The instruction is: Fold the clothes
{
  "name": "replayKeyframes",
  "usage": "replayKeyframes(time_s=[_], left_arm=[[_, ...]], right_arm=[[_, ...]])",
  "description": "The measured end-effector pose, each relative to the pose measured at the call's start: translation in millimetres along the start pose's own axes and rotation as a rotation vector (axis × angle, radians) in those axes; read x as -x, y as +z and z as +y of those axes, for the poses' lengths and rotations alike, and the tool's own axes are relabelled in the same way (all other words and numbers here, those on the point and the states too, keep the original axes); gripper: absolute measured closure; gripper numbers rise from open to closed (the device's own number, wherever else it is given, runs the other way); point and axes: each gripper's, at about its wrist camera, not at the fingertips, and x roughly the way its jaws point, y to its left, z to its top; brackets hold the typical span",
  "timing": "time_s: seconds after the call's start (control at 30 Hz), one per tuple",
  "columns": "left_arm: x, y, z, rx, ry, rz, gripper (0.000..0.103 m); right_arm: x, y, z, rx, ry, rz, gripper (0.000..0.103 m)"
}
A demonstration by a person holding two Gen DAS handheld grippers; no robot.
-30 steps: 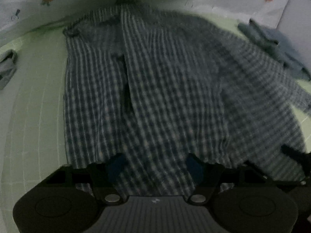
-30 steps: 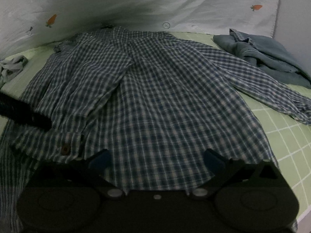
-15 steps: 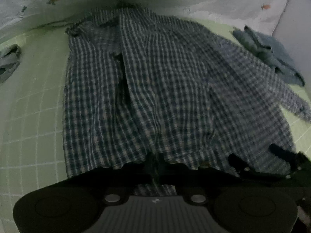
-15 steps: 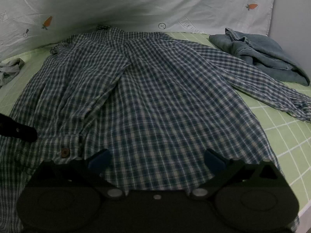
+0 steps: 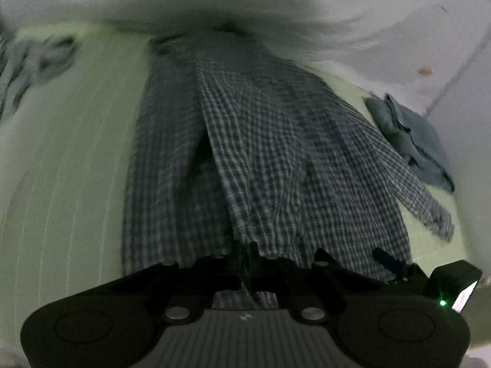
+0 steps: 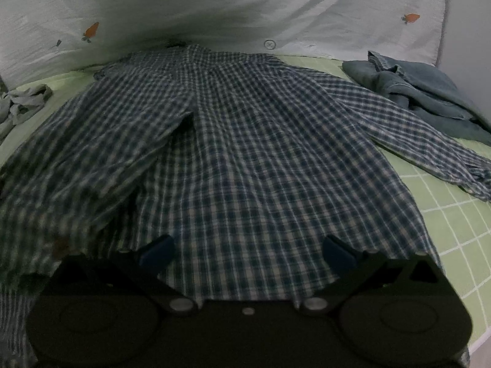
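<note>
Fabric of the plaid shirt [image 5: 264, 159] is pinched at its near hem between the pressed-together fingers of your left gripper [image 5: 245, 254], and the cloth rises in a tented ridge from the green checked sheet [image 5: 70, 153], though blur there makes the exact grip point hard to read. Your right gripper [image 6: 247, 250] sits over the hem with its blue pads [image 6: 156, 250] spread wide, clamping nothing. A blue denim garment [image 6: 423, 92] lies just beside the shirt's outstretched sleeve [image 6: 429, 141].
</note>
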Motion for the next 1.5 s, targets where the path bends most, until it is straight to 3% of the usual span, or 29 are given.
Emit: replayKeyframes(time_s=[0.1,0.2,0.3,0.37,0.4,0.5,0.6,0.73,0.87,1.2,1.5], left_arm=[[4,-11,17,0.06,0.021,0.024,0.099],[-13,-22,31,0.092,0.088,0.108,0.096],[-27,-27,39,0.093,0.15,0.193,0.087],[-23,-26,42,0.092,0.141,0.192,0.071],[-21,-25,43,0.091,0.134,0.19,0.068],[-9,-11,45,0.049,0.101,0.137,0.054],[4,8,34,-0.062,0.103,0.045,0.036],[15,34,17,-0.211,0.099,-0.069,0.016],[14,50,0,-0.3,0.079,-0.148,0.015],[5,64,-37,-0.212,0.135,-0.178,0.012],[-26,78,-41,-0.146,0.225,-0.103,0.012]], right_arm=[[2,-2,0,0.009,0.008,-0.001,0.0],[4,-4,1,0.01,0.008,-0.006,0.0],[3,-2,2,0.005,0.003,0.002,0.0],[3,-1,3,0.001,0.0,0.014,0.0],[3,1,3,0.001,0.0,0.022,0.0],[4,3,3,0.0,0.007,0.056,0.0],[8,5,3,-0.014,-0.005,0.09,0.0],[33,4,-5,-0.121,-0.045,0.019,0.0],[47,11,-26,-0.213,-0.095,-0.046,0.0],[16,44,-139,-0.407,-0.232,-0.032,0.0],[-23,50,-236,-0.491,-0.447,-0.028,0.0]])
